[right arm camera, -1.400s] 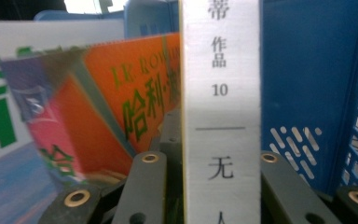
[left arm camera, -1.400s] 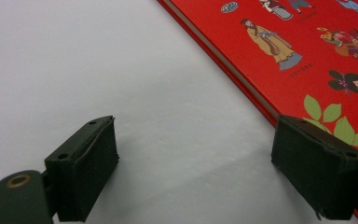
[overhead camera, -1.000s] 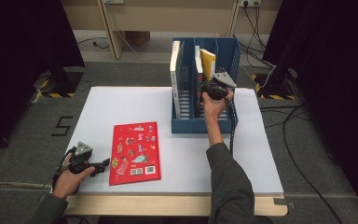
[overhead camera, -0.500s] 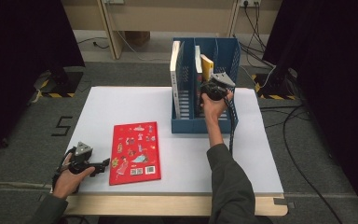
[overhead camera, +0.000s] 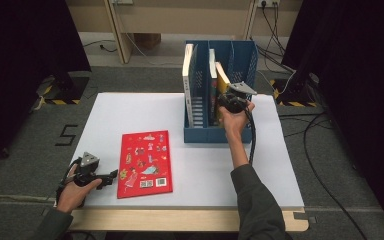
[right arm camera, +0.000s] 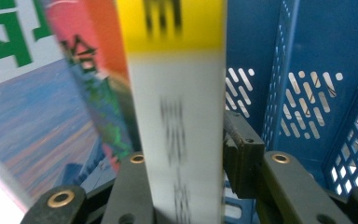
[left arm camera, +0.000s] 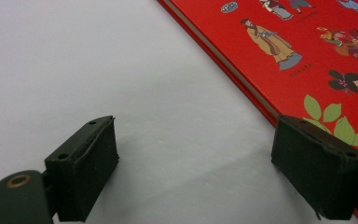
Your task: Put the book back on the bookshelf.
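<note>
Item: yellow-and-white book (overhead camera: 223,80), standing upright and leaning in the middle compartment of the blue file rack (overhead camera: 242,60) at the far side of the white table (overhead camera: 205,165). In the right gripper view its spine (right arm camera: 177,116) stands between the jaws of the right hand-held gripper (right arm camera: 184,158); these have just been opening, and whether the pads touch it cannot be told.

Neighbouring volumes: a book with a colourful cover (right arm camera: 37,116) just beside it; a white book (overhead camera: 187,80) in the rack's left compartment.

Item: red picture book (overhead camera: 145,162), flat on the table's near left. Left hand-held gripper (overhead camera: 111,175) rests at its left edge, jaws spread, nothing between them but bare table; one pad (left arm camera: 319,172) overlaps the cover's edge (left arm camera: 307,56).
</note>
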`<state>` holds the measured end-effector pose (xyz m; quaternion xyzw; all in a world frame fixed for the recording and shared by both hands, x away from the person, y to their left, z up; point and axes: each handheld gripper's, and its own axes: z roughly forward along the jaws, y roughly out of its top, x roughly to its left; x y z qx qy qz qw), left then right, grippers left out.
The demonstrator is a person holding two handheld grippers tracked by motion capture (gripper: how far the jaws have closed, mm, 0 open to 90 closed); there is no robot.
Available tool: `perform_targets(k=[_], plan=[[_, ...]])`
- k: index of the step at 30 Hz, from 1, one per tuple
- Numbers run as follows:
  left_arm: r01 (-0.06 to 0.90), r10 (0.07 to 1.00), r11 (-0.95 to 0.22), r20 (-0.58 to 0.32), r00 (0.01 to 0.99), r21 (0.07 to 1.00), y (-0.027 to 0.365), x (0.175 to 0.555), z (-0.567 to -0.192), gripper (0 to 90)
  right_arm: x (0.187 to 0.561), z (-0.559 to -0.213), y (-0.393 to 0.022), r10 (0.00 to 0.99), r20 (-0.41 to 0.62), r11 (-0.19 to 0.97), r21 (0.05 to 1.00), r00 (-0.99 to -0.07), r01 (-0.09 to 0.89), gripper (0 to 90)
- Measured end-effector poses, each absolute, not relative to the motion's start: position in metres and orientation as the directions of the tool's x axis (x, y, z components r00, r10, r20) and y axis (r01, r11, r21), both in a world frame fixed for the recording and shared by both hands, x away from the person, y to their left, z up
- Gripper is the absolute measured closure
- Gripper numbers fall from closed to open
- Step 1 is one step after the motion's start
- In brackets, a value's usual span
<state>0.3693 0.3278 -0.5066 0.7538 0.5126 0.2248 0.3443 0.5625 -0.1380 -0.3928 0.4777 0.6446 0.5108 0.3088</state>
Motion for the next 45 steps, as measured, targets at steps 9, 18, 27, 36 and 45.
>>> perform_targets(k=[9,18,27,36,45], plan=[[0.617,0.928,-0.237,-0.014,0.373,0.75,0.328,0.369,-0.507,13.2,0.544,-0.395,-0.149,0.907,0.118,0.013,0.952,-0.404,0.307,62.4],[0.618,0.927,-0.241,-0.012,0.375,0.748,0.328,0.369,-0.507,13.2,0.519,-0.404,-0.163,0.878,0.099,0.064,0.945,-0.468,0.321,62.0],[0.618,0.927,-0.241,-0.012,0.376,0.749,0.328,0.369,-0.507,13.2,0.499,-0.409,-0.176,0.86,-0.009,0.202,0.924,-0.51,0.325,64.1],[0.617,0.927,-0.241,-0.011,0.376,0.749,0.328,0.369,-0.507,13.3,0.499,-0.42,-0.173,0.839,-0.054,0.272,0.903,-0.541,0.332,73.7],[0.617,0.927,-0.242,-0.011,0.376,0.749,0.328,0.369,-0.507,13.2,0.501,-0.421,-0.167,0.84,-0.06,0.272,0.906,-0.539,0.325,73.8]])
